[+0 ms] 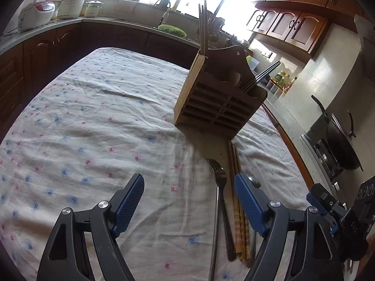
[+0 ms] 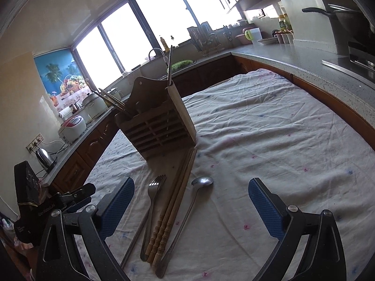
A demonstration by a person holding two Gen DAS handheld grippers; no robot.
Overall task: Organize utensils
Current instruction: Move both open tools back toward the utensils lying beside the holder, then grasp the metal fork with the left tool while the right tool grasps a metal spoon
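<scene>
Right wrist: fork (image 2: 155, 188) beside chopsticks (image 2: 174, 201)

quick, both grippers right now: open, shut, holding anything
left gripper: open, holding nothing, above the tablecloth beside the fork.
right gripper: open, holding nothing, above the spoon.

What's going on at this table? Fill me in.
A person is sorting utensils with two handheld grippers. Both the left gripper and right gripper are open and empty above the cloth. A fork, wooden chopsticks and a spoon lie loose before the wooden holder, which already has some metal chopsticks.
</scene>
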